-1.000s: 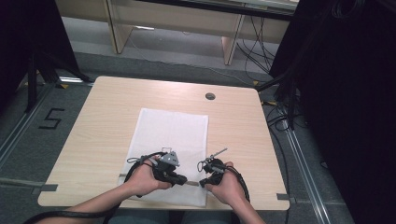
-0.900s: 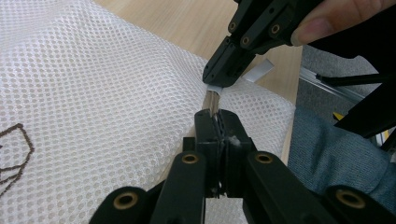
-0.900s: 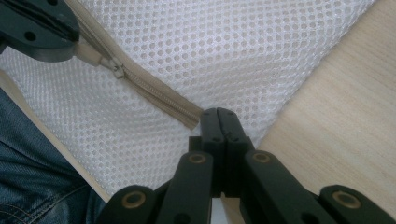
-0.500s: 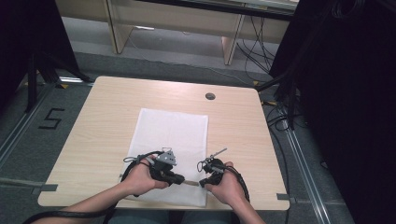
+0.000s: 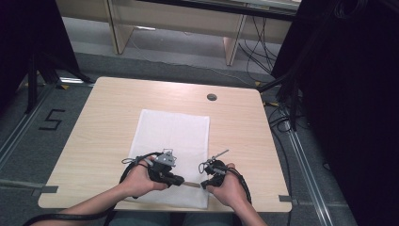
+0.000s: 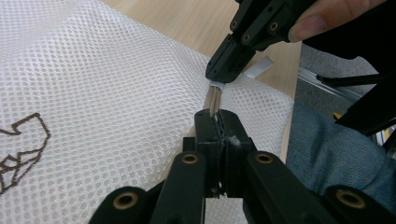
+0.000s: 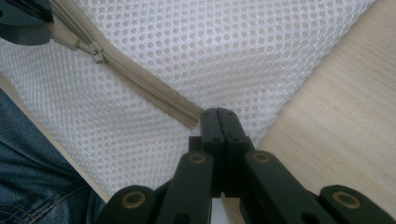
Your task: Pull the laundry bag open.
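Observation:
A white mesh bag (image 5: 171, 136) lies flat on the table, its beige zipper (image 5: 192, 184) running along the near edge. My left gripper (image 5: 181, 181) is shut on the zipper (image 6: 214, 95) near its slider (image 7: 95, 56). The right gripper (image 5: 203, 183) is shut on the zipper's other end (image 7: 184, 112), close to the bag's corner. The two grippers face each other a short way apart, and a short stretch of zipper (image 7: 140, 79) spans the gap. In the left gripper view the right gripper (image 6: 223, 70) shows just ahead, a fingertip on its body.
The wooden table (image 5: 108, 113) has a cable hole (image 5: 211, 97) at the back. Tape strips mark its front corners (image 5: 44, 189). A brown stitched mark (image 6: 18, 149) sits on the mesh. The person's jeans (image 7: 32, 186) lie just below the table's near edge.

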A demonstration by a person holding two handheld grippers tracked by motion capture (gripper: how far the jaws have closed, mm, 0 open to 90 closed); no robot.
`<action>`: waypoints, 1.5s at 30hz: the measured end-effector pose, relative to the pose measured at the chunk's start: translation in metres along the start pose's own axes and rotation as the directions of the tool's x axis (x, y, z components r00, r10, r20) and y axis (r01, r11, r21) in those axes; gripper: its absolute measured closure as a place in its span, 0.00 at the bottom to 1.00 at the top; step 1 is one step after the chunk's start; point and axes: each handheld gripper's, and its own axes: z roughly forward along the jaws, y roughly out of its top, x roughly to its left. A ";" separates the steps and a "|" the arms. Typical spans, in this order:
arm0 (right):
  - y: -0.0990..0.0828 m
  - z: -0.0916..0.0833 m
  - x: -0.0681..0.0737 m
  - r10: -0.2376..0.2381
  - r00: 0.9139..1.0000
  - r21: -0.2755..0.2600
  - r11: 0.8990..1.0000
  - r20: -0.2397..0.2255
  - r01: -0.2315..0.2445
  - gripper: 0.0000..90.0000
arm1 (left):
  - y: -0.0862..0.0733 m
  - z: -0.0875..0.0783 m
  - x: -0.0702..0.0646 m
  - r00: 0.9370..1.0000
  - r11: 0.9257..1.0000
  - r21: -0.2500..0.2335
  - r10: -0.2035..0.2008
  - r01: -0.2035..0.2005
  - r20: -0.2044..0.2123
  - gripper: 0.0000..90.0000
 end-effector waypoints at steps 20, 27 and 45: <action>0.000 0.000 0.000 0.001 1.000 -0.002 1.000 0.003 -0.001 1.00 | -0.003 -0.010 0.002 1.000 1.000 -0.003 0.000 0.000 -0.014 0.98; 0.000 0.000 0.000 -0.007 1.000 -0.003 1.000 0.003 0.007 1.00 | -0.005 -0.013 0.004 1.000 1.000 -0.012 -0.002 0.002 -0.015 0.98; 0.000 0.000 0.000 -0.005 1.000 -0.003 1.000 0.000 0.005 1.00 | -0.009 -0.020 0.008 1.000 1.000 -0.014 -0.014 0.014 -0.016 0.98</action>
